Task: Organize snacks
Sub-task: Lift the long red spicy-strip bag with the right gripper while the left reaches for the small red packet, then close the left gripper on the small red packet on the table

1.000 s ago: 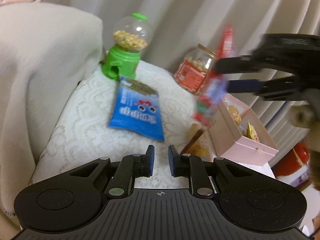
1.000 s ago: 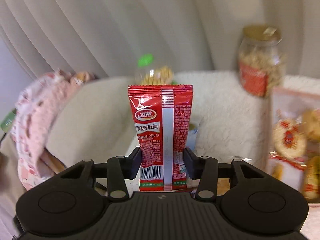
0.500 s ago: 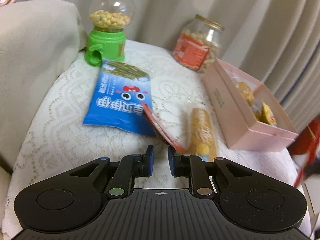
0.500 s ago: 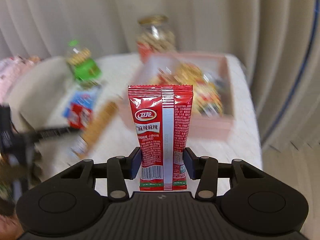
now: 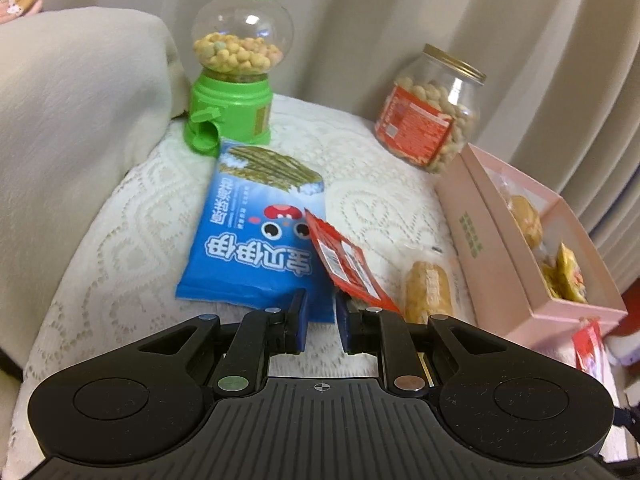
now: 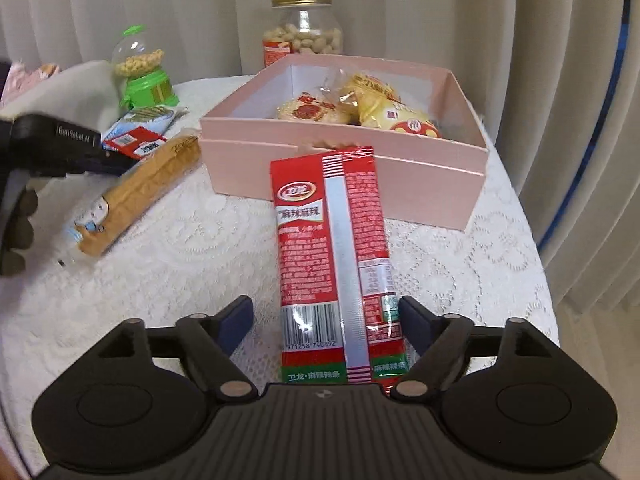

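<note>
My right gripper (image 6: pixel 324 320) hovers low over the lace-covered table, its jaws opening. Between them a long red spicy-strip packet (image 6: pixel 332 248) lies free, its far end resting against the pink box's (image 6: pixel 432 184) front wall. The pads do not press on it. My left gripper (image 5: pixel 320 320) is shut to a narrow gap with nothing in it. It sits at the near edge of a blue seaweed-snack bag (image 5: pixel 248 240). A small red packet (image 5: pixel 344 268) leans on that bag beside the right finger. A long biscuit pack (image 5: pixel 428 296) lies to the right of it.
The pink box holds several wrapped pastries (image 6: pixel 376 108). A peanut jar (image 6: pixel 302 36) and a green candy dispenser (image 6: pixel 146 80) stand at the back by the curtain. A cream cushion (image 5: pixel 80 100) borders the table on the left. The left gripper (image 6: pixel 80 152) and a gloved hand (image 6: pixel 16 232) show at the left edge.
My right gripper swung down to the table in front of the pink box and spread its jaws, and the red packet tipped from upright onto the cloth. My left gripper edged toward the blue bag.
</note>
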`<state>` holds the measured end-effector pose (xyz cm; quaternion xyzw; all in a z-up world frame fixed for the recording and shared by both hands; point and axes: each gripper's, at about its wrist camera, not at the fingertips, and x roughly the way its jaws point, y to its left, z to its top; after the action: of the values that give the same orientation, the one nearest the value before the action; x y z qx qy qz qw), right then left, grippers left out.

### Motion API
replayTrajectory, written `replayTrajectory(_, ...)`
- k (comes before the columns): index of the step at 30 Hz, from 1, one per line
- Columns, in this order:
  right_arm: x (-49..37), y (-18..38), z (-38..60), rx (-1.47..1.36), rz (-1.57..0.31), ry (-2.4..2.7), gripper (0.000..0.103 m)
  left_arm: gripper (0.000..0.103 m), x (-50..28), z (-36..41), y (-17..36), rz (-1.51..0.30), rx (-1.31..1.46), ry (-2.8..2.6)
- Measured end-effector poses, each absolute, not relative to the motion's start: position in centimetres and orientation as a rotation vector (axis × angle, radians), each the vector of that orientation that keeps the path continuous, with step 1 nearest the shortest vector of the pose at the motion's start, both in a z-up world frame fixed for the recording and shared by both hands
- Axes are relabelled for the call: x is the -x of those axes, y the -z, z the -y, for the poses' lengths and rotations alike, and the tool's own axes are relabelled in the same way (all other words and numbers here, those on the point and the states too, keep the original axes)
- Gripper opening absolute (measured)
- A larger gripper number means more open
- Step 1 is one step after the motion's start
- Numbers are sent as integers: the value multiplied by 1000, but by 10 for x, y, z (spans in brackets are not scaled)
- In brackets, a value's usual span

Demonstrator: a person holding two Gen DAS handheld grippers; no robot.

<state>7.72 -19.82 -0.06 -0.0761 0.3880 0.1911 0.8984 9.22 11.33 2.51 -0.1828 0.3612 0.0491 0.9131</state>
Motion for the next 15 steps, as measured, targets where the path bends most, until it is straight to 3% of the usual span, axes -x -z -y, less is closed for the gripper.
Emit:
replayTrajectory(7, -78, 6, 204, 107, -766, -378, 87, 20, -52, -141, -53, -581, 501, -159)
replayTrajectory(15, -77, 8, 204, 103, -758, -370, 87, 22, -120, -130, -31, -770, 424, -155)
